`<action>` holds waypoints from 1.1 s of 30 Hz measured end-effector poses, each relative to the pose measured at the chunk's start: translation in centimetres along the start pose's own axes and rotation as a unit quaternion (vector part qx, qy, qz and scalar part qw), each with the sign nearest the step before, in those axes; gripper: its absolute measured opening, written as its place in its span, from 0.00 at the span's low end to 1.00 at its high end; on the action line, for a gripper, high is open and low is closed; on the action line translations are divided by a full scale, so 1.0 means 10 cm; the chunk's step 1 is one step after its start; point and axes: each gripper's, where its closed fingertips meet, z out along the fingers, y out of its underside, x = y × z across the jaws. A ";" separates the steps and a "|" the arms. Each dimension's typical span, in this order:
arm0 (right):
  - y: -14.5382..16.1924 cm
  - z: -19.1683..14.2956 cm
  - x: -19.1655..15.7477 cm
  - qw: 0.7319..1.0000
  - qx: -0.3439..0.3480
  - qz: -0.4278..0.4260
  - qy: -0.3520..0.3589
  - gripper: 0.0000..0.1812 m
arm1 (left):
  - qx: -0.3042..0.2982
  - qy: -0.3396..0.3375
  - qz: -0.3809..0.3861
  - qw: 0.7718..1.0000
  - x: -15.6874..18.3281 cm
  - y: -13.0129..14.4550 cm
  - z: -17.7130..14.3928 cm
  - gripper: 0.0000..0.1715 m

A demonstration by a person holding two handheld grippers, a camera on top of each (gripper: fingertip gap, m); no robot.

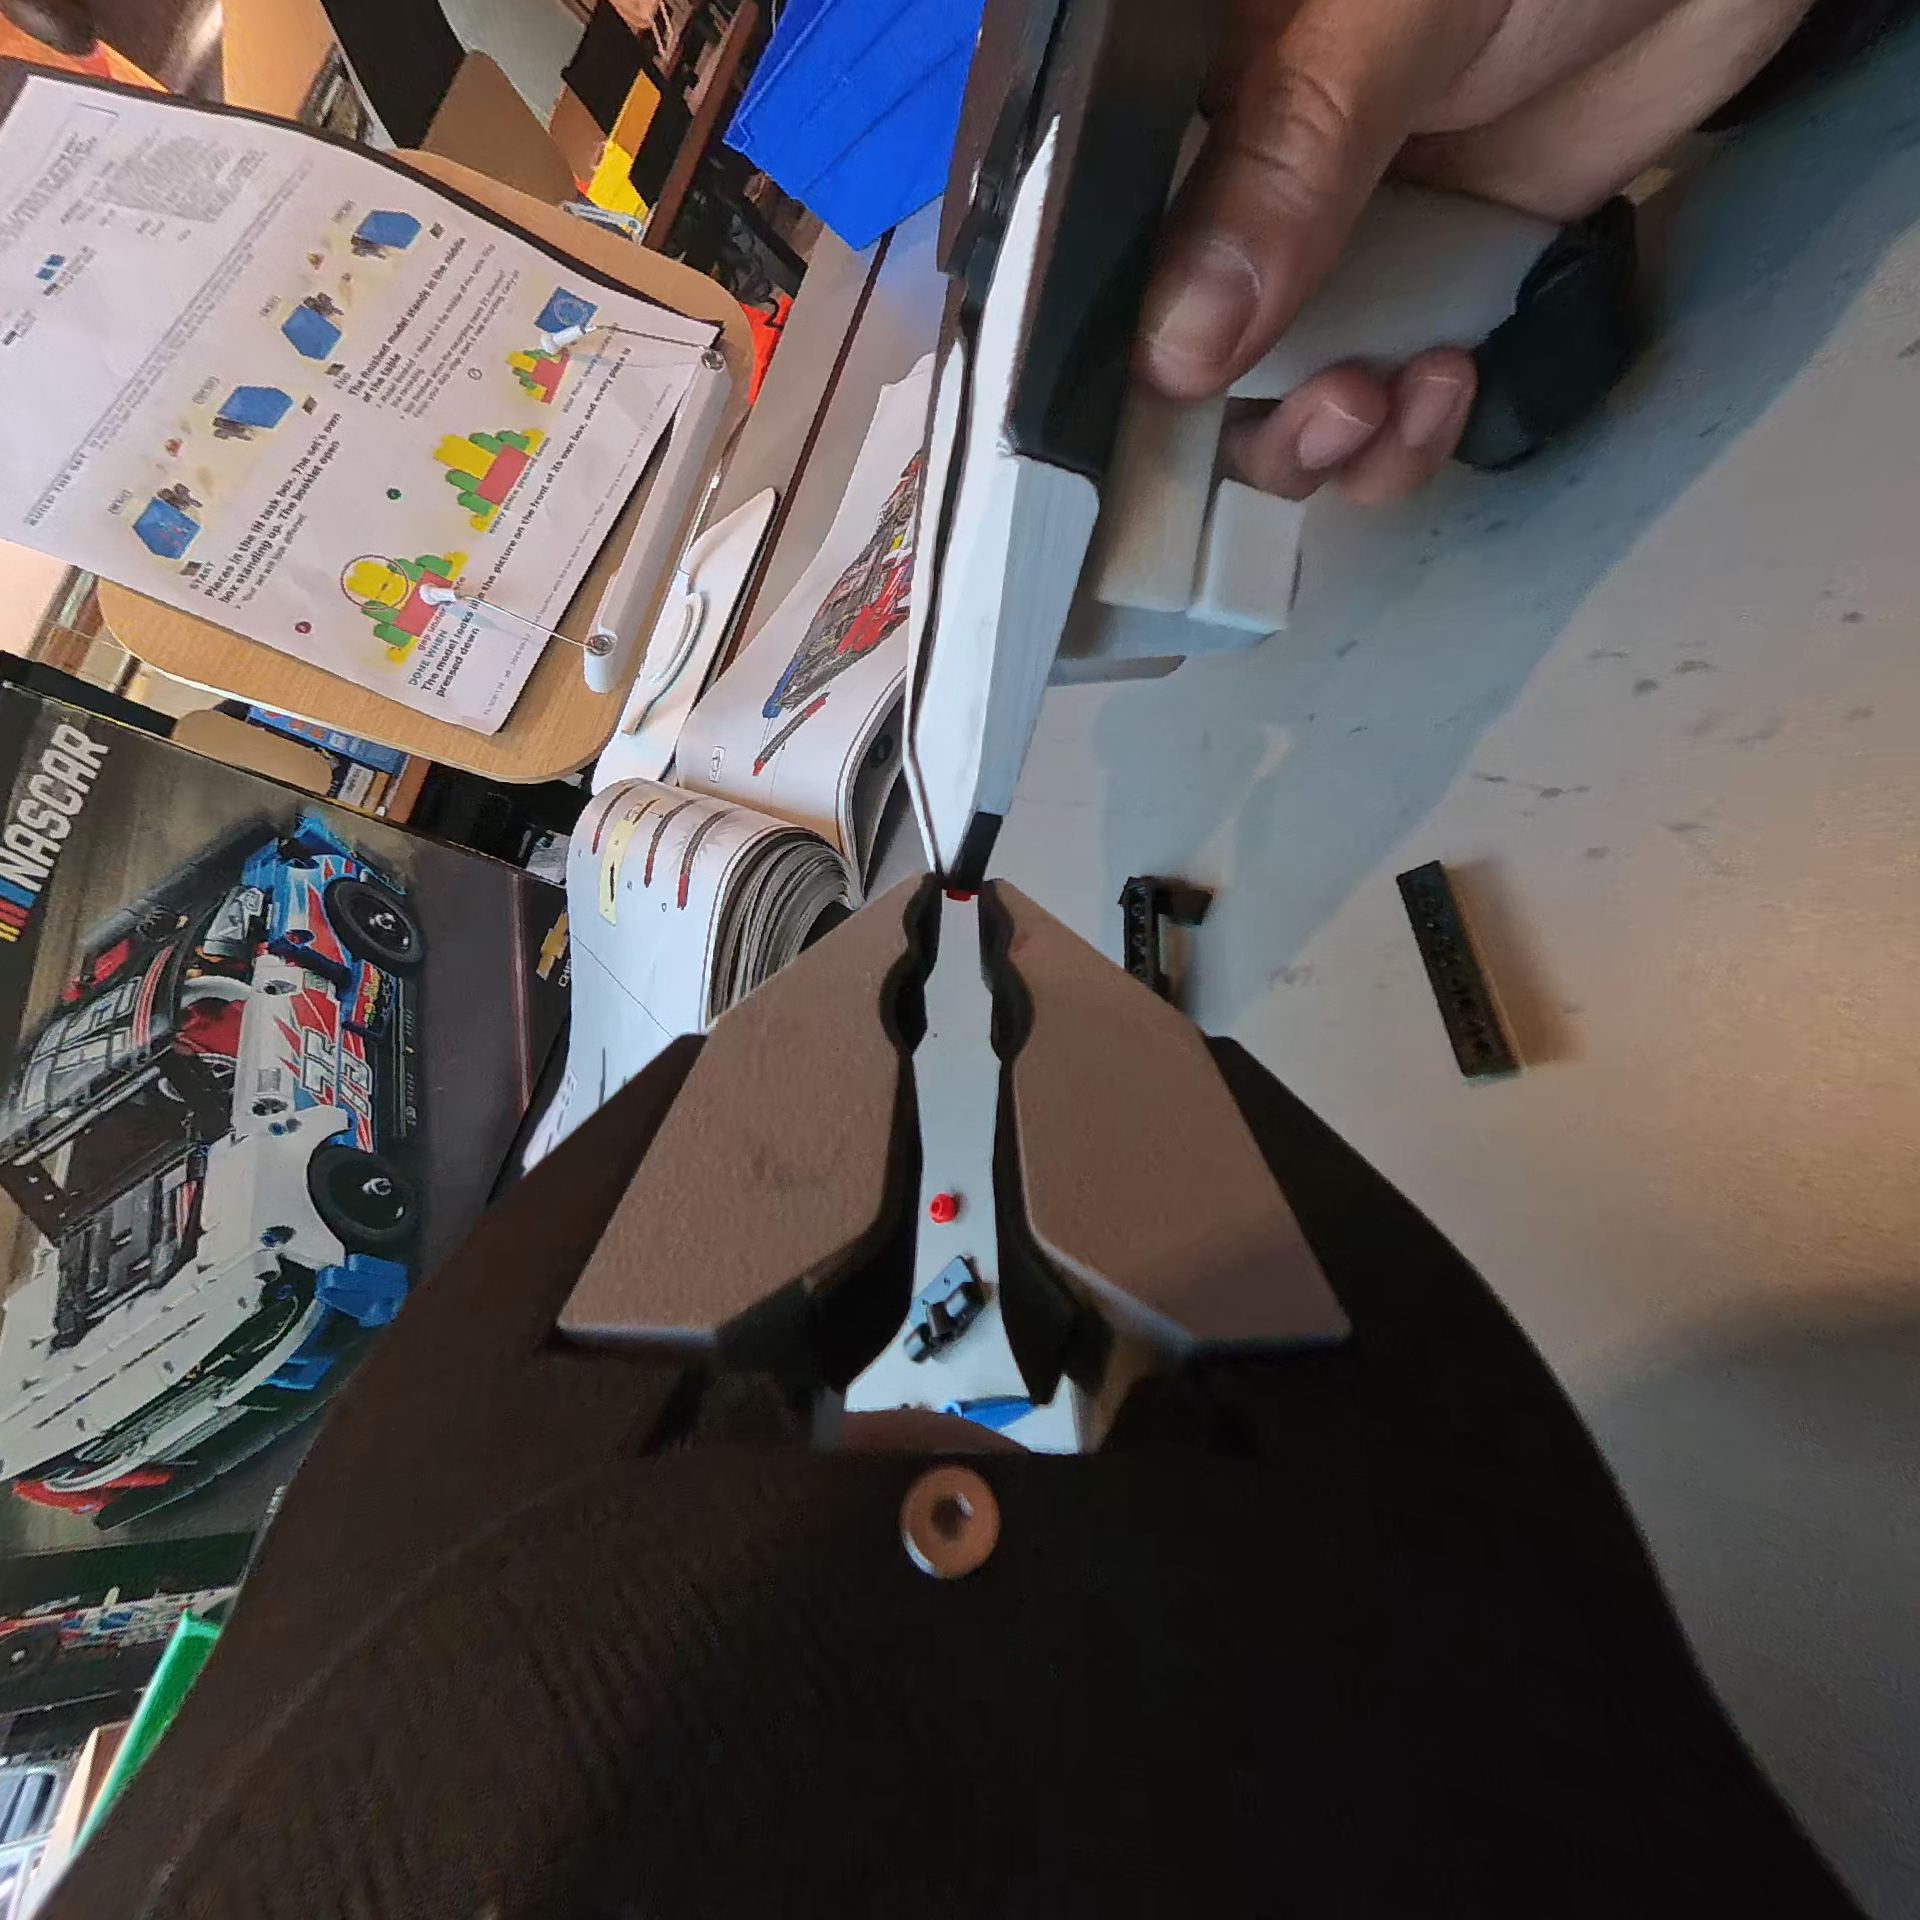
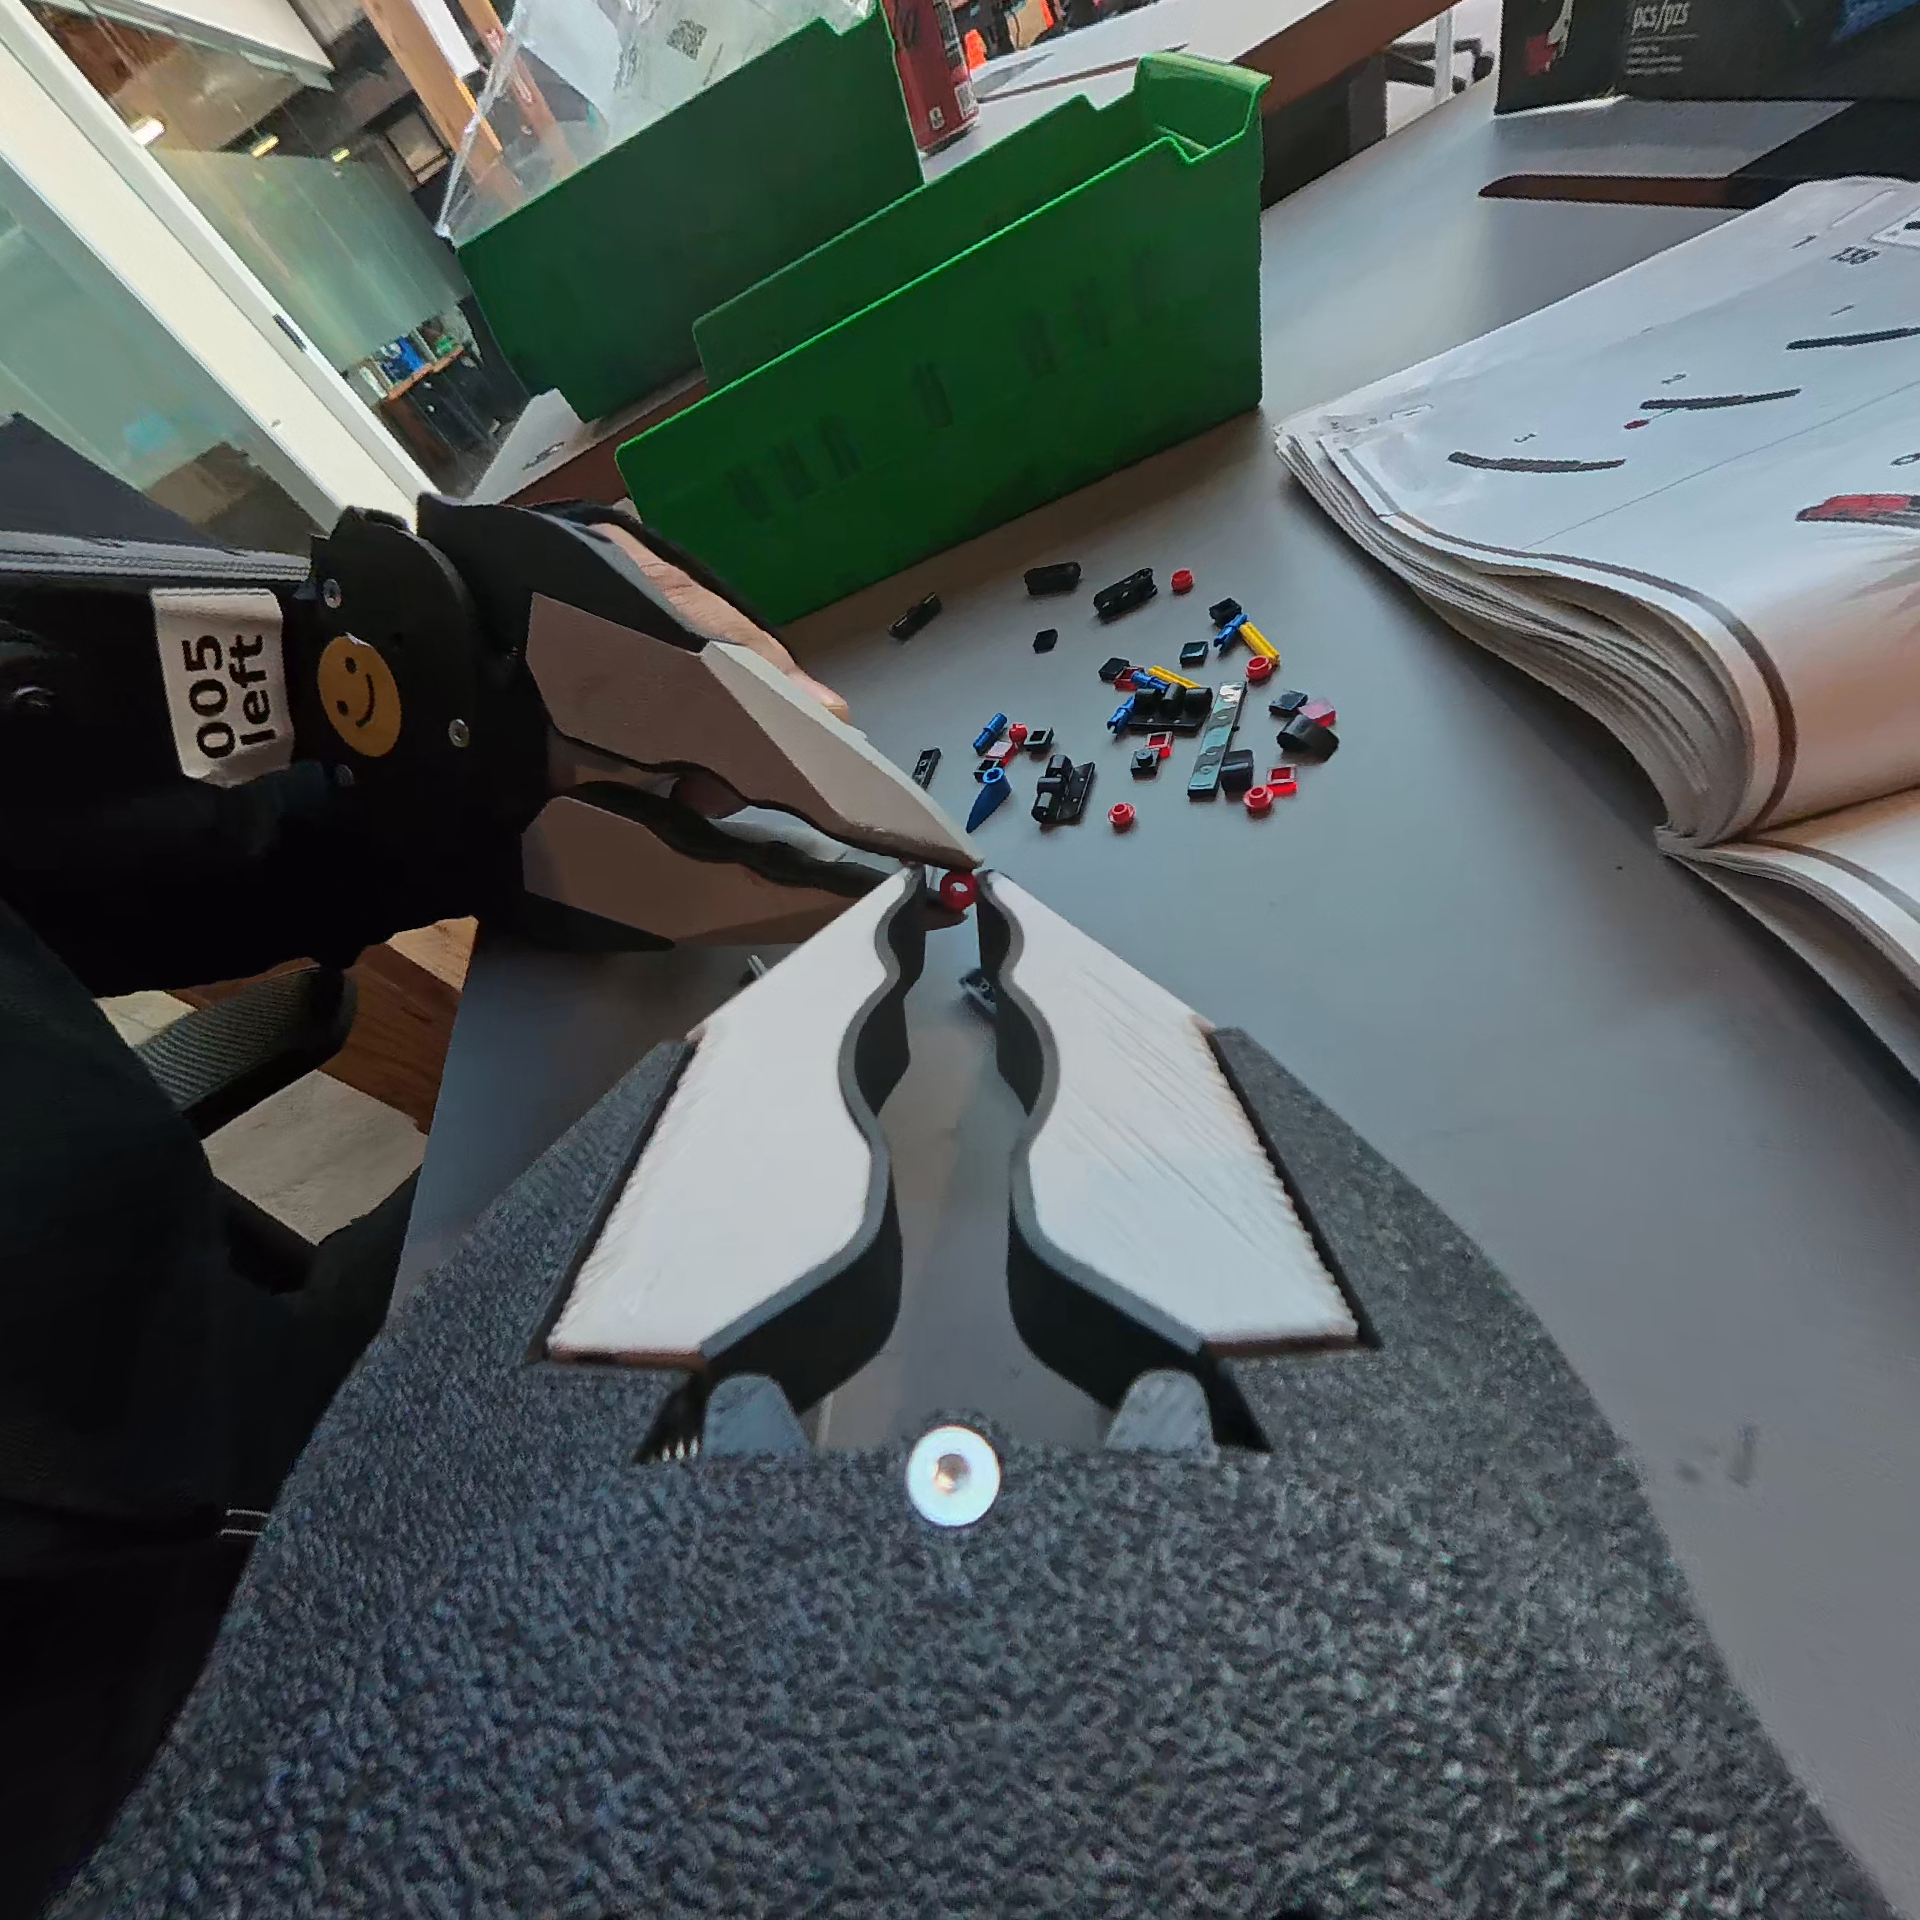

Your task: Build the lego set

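Observation:
A small red round Lego piece [image 2: 958, 888] sits right at the meeting tips of both grippers, above the grey table [image 2: 1351, 1039]. My right gripper [image 2: 951, 885] is closed to a narrow gap with the red piece between its fingertips. My left gripper [image 1: 956, 899] is also nearly closed, and the red piece [image 1: 958, 894] fills the gap at its tips. In the left wrist view the right gripper [image 1: 961, 868] comes in from above, held by a hand [image 1: 1299, 260]. In the right wrist view the left gripper [image 2: 940, 860] comes in from the left.
Several small loose Lego parts [image 2: 1174, 717] lie beyond the grippers, with green bins [image 2: 966, 384] behind and an open instruction booklet [image 2: 1662, 520] at right. A black beam [image 1: 1460, 971], a red stud [image 1: 942, 1207] and the set's box [image 1: 208, 1091] show in the left wrist view. Both grippers' tips are close together, under 4 cm apart. The red stud [image 1: 942, 1207] is about equally far from each gripper, around 10 centimeters. Seen from the right wrist view [image 2: 1128, 815] as well.

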 end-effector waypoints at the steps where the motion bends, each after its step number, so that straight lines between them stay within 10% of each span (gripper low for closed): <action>1: 0.00 0.00 0.00 1.000 0.003 0.008 -0.005 0.04 | 0.002 -0.003 0.005 1.000 0.00 -0.01 0.00 0.02; 16: -0.04 -0.07 0.06 0.999 0.006 -0.030 0.019 0.02 | 0.023 0.005 -0.067 0.997 -0.08 -0.02 -0.02 0.03; 33: 0.04 -0.10 -0.08 0.996 -0.018 -0.083 -0.025 0.02 | -0.087 0.211 -0.177 0.957 0.40 0.47 0.01 0.16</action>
